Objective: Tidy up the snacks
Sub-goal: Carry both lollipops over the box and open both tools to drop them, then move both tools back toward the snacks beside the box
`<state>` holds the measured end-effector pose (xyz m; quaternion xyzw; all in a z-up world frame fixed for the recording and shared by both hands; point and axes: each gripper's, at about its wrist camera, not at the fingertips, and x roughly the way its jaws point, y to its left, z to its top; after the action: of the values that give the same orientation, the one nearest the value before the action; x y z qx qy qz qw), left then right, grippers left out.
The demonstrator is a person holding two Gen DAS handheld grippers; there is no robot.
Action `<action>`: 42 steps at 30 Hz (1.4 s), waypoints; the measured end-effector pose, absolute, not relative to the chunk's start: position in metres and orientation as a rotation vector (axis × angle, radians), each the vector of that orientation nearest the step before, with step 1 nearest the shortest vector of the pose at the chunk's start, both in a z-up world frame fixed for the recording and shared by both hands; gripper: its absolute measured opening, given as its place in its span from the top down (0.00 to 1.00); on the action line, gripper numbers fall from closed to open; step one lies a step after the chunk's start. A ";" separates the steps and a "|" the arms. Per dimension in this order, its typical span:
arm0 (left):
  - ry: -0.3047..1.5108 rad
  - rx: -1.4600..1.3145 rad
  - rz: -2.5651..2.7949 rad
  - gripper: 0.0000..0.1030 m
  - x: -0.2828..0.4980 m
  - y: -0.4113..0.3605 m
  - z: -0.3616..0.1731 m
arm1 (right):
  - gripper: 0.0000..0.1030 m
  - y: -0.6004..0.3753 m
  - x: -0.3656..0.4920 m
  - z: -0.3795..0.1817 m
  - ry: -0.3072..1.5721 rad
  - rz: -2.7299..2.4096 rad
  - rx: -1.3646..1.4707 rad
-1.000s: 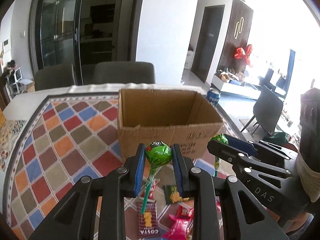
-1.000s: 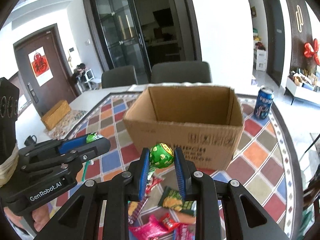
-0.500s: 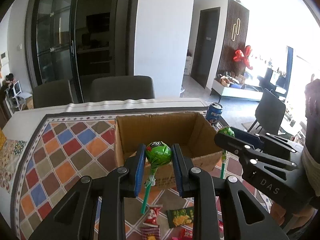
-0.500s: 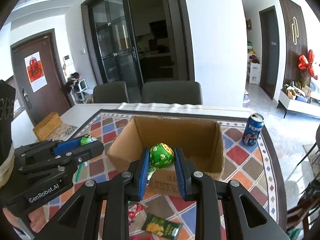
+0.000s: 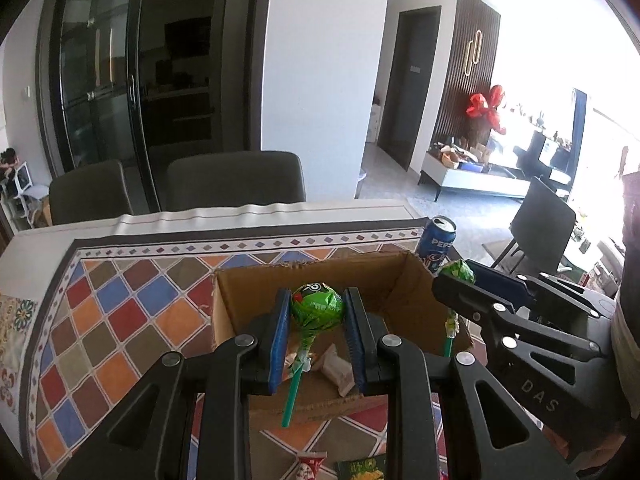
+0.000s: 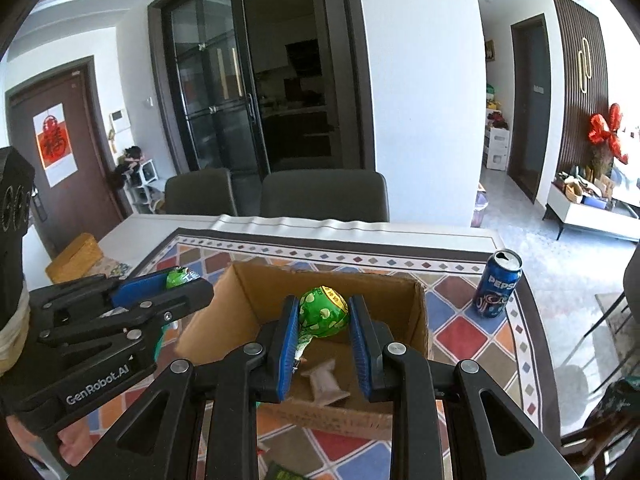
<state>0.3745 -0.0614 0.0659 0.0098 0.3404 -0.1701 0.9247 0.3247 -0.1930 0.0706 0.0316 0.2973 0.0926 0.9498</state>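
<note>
My left gripper [image 5: 317,312] is shut on a green lollipop [image 5: 317,306], held above the open cardboard box [image 5: 224,316]; its green stick hangs down over the box's near wall. My right gripper [image 6: 325,316] is shut on a second green lollipop [image 6: 324,312], also above the box [image 6: 418,320]. Each gripper shows in the other's view, the right one [image 5: 456,276] at the box's right side, the left one [image 6: 184,280] at its left side. A pale wrapped snack [image 5: 336,370] lies on the box floor; it also shows in the right wrist view [image 6: 324,380].
The box stands on a cloth of coloured diamonds [image 5: 120,320]. A blue Pepsi can [image 6: 496,284] stands right of the box. Loose snack packets [image 5: 310,466] lie on the cloth in front of the box. Two dark chairs [image 5: 236,180] stand behind the table.
Both grippers have risen and moved forward with their lollipops, from in front of the box to above its opening. The box inside and the snack in it have come into view.
</note>
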 end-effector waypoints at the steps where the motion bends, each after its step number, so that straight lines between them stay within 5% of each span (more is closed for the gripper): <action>1: 0.705 0.019 -0.351 0.74 0.377 -0.063 0.065 | 0.75 -0.193 0.328 0.070 0.611 0.186 0.062; 7: 0.739 0.004 -0.337 0.73 0.397 -0.067 0.059 | 0.75 -0.195 0.344 0.064 0.642 0.173 0.049; 8: 0.742 0.009 -0.322 0.64 0.398 -0.068 0.060 | 0.74 -0.195 0.346 0.064 0.645 0.170 0.050; 9: 0.748 0.022 -0.295 0.51 0.398 -0.068 0.059 | 0.71 -0.195 0.348 0.063 0.645 0.168 0.051; 12: 0.737 0.076 -0.247 0.47 0.388 -0.066 0.058 | 0.49 -0.195 0.347 0.062 0.657 0.128 0.034; 42: 0.796 0.136 -0.243 0.35 0.244 -0.031 0.021 | 0.49 -0.157 0.229 0.024 0.739 0.319 -0.103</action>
<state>0.2437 -0.0312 0.0208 0.0661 0.3863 -0.1178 0.9124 0.2288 -0.1574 0.0245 -0.0500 0.3595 0.1550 0.9188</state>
